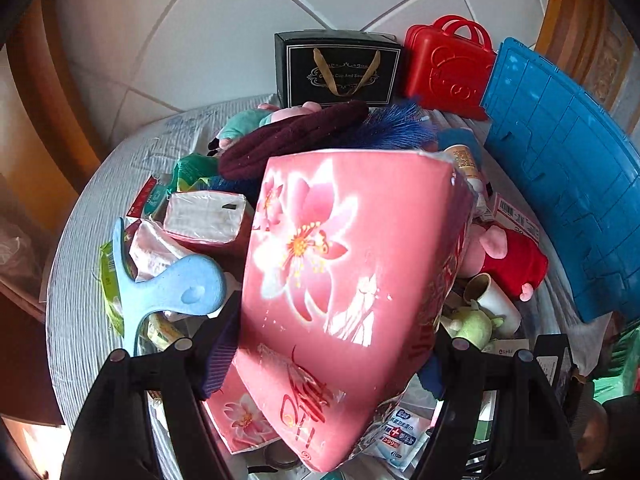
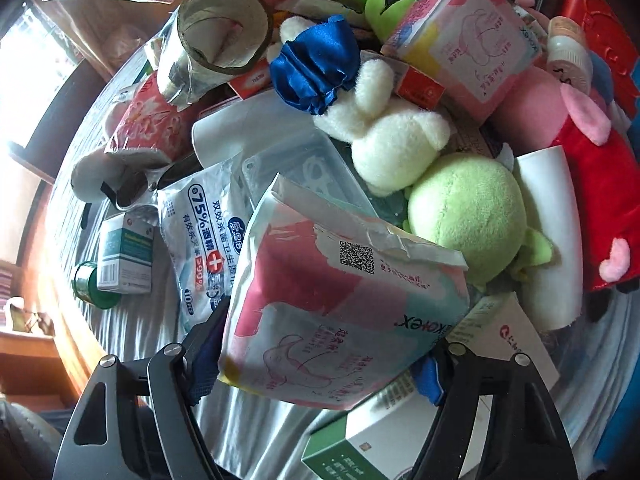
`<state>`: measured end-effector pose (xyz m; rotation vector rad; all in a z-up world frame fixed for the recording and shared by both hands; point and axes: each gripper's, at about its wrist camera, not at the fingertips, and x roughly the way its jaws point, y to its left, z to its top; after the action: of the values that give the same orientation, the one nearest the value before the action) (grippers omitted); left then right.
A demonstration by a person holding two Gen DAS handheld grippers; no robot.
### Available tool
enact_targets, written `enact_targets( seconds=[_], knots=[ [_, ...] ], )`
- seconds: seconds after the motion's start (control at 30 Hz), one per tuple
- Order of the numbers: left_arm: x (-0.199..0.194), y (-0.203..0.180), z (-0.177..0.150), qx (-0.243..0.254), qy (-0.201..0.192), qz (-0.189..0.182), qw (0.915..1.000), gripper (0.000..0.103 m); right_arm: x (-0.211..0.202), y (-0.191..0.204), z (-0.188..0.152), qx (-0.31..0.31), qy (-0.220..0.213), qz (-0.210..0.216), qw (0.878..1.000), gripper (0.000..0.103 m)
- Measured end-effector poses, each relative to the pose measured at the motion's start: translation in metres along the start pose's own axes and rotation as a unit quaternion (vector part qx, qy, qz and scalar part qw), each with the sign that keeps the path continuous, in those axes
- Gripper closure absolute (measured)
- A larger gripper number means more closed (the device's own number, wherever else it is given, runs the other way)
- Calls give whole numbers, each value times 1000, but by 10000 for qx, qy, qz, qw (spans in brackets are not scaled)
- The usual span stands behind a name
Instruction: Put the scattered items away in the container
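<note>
My left gripper point(image 1: 326, 354) is shut on a pink tissue pack with a flower print point(image 1: 340, 280), held tilted above the pile of scattered items. The blue plastic crate point(image 1: 568, 184) stands at the right of the left wrist view, its wall facing me. My right gripper point(image 2: 320, 364) is shut on a pink and white Kotex pad pack point(image 2: 340, 316), held above the cluttered table. A second such pack point(image 2: 468, 36) lies in the pile further back.
The round table point(image 1: 80, 240) has a grey cloth. On it lie a black gift box point(image 1: 338, 68), a red toy case point(image 1: 448, 64), a maroon cloth point(image 1: 288, 136), a blue clip point(image 1: 176, 284), plush toys point(image 2: 468, 216), a wipes pack point(image 2: 204, 248), a cardboard tube point(image 2: 222, 32) and small boxes point(image 2: 124, 256).
</note>
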<state>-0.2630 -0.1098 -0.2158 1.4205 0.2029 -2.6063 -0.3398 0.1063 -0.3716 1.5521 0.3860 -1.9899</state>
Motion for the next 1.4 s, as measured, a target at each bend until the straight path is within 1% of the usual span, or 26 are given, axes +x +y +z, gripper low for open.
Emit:
enact_targets(
  seconds=[0.2,0.4,0.57,0.67,0.9,1.13,1.3,1.4],
  knots=[
    [-10,4,-1,-127,-102,13,9999,29,-21,4,3,-90,-163,3,9998,27],
    [-23,5,-2,-252,-107,88,9996,29,-54,3,12,-89,-435,-197,9988,27],
    [-47,-1,0,-303,-252,237,9989,29,-93,-17,25,2,-783,-433,9960,27],
    [-61,-6,1,-348,-348,383,9981,29,-122,-19,34,29,-1015,-612,9929,27],
    [-90,-17,2,-504,-563,488,9959,29,-177,-29,48,171,-1442,-891,9854,27],
    [-118,-29,2,-703,-789,642,9923,29,-227,-43,49,259,-1816,-881,9791,27],
    [-135,-45,4,-779,-920,798,9895,29,-263,-49,40,204,-2099,-763,9745,27],
    [-143,-56,5,-862,-976,880,9876,29,-277,-56,35,149,-2220,-729,9722,27]
  ],
)
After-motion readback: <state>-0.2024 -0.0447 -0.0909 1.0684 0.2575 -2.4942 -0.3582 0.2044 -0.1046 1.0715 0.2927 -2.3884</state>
